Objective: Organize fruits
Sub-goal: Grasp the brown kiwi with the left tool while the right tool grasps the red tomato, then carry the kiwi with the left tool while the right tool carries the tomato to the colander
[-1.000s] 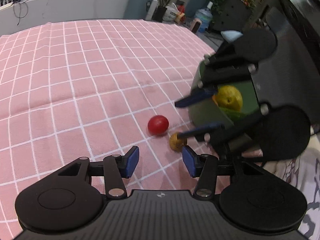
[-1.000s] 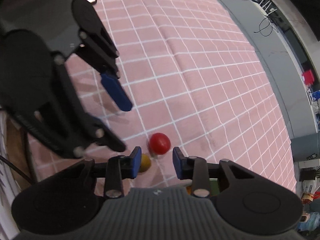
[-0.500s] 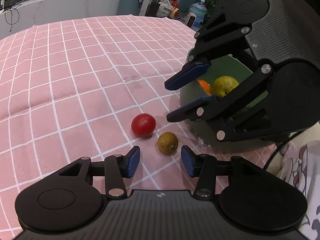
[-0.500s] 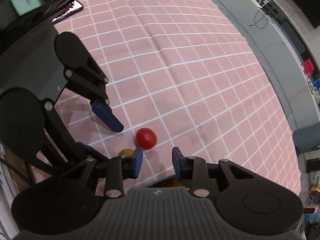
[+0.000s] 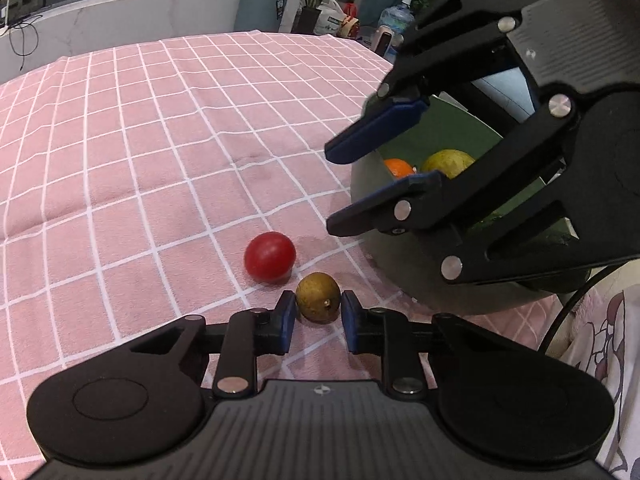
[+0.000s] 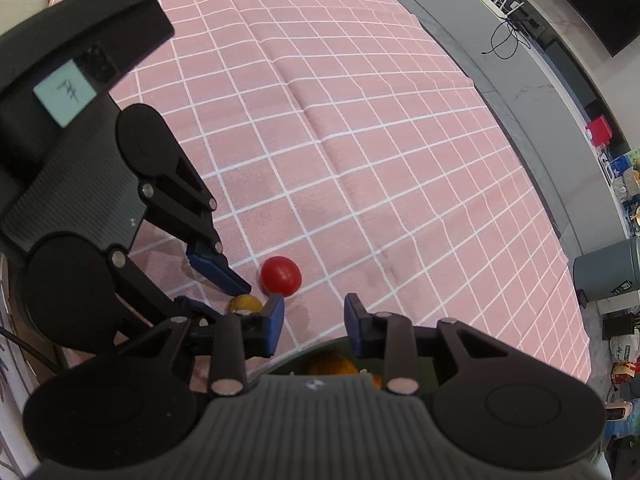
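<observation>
- Two fruits are already sitting in the green bowl: an orange and a yellow-green fruit.
- Two are waiting on the pink checked tabletop, just beside the bowl: a red tomato and a small brown fruit.
- I am bracketing the brown fruit with my left gripper; whether its fingers are touching yet, I cannot tell.
- My right gripper is hovering spread and empty over the bowl's rim.

two grippers, one bowl, one red fruit, one brownish fruit, one orange, one yellow-green fruit
</observation>
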`<state>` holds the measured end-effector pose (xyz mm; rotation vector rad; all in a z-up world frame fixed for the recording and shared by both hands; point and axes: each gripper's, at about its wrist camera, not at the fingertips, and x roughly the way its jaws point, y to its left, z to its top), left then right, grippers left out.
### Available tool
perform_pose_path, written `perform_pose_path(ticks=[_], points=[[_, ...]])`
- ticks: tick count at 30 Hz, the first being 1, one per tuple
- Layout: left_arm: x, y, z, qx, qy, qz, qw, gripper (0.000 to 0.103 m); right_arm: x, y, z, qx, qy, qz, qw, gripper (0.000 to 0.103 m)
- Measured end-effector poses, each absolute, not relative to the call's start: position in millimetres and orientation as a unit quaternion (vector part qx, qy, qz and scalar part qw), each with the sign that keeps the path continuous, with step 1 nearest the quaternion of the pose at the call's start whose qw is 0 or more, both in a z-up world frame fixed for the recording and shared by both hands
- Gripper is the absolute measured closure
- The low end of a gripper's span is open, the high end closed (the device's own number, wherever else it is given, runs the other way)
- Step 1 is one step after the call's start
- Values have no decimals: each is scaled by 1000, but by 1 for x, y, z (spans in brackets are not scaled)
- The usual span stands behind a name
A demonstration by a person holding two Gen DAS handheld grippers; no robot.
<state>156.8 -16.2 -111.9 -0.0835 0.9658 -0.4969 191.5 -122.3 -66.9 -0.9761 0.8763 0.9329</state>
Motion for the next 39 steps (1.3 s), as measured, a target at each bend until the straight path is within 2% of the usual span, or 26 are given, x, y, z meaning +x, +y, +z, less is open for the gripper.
perform_pose_path(ticks=[15, 30, 39], points=[[155, 41, -98, -97, 466, -135, 869, 76, 189, -101, -82, -445, 402, 430, 675, 75], [152, 62, -93, -114, 469, -125, 867, 76, 204, -90, -107, -418, 454, 418, 666, 75], [153, 59, -94, -116, 469, -125, 867, 76, 210, -83, -112, -402, 459, 403, 682, 74]])
